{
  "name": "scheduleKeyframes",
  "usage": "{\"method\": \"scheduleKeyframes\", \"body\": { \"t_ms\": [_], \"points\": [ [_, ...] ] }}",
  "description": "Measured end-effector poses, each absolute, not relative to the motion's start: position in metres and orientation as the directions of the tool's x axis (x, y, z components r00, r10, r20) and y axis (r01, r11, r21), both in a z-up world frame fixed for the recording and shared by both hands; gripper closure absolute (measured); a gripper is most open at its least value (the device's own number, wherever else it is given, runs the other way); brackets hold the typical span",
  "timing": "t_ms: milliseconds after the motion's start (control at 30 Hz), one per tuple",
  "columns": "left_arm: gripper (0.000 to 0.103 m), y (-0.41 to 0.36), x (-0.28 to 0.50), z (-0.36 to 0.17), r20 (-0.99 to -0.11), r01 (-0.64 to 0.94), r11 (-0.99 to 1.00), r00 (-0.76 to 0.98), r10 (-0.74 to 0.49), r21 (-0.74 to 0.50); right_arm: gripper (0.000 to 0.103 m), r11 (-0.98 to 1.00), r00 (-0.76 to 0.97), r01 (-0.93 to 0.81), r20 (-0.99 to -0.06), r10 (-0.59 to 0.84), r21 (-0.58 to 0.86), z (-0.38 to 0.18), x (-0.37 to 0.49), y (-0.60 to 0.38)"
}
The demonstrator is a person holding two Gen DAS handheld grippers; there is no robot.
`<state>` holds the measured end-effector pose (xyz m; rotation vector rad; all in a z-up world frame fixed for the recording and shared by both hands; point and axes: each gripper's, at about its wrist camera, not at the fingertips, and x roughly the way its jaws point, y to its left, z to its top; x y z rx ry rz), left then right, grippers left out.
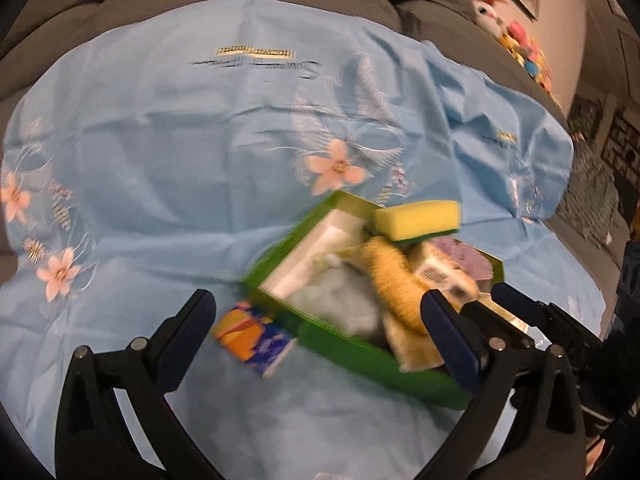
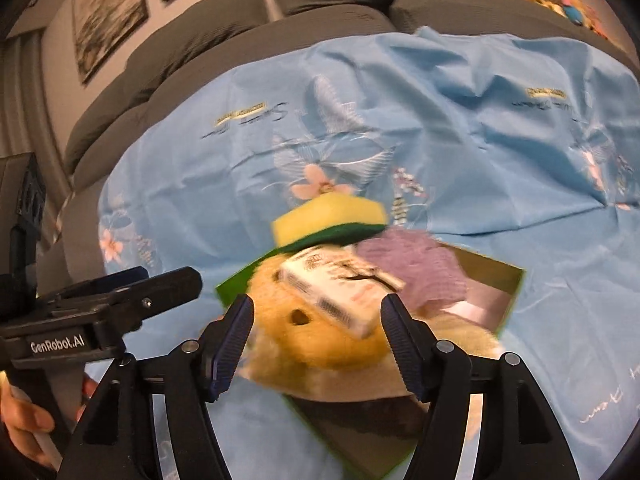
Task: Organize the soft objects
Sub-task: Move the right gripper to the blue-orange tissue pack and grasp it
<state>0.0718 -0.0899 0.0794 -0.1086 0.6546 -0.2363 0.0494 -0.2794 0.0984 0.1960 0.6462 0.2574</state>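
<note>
Green box between open left hand-held gripper

The green box was smeared by motion in both views, and its near corner sat hidden behind a black finger of the left gripper. What was piled inside ran together — a pale bluish lump I could not name, and a small white carton whose print was too blurred to read. The orange-and-blue packet beside the box was equally unreadable. Far back, the bright plush toys were too small to tell apart, and framed pictures were cut by the edge.
</note>
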Motion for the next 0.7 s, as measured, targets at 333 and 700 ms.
{"method": "scheduleKeyframes", "body": {
  "t_ms": [333,700],
  "points": [
    [0.001,0.015,0.064,0.002,-0.692,-0.007,0.959,0.694,-0.199,-0.282,0.036,0.898,0.695,-0.395,-0.576,0.431,0.195,0.09,0.029,-0.211],
    [0.001,0.016,0.079,0.005,-0.676,0.019,0.96,0.706,-0.211,-0.28,0.036,0.942,0.668,-0.313,-0.676,0.31,0.123,0.049,0.03,-0.146]
  ]
}}
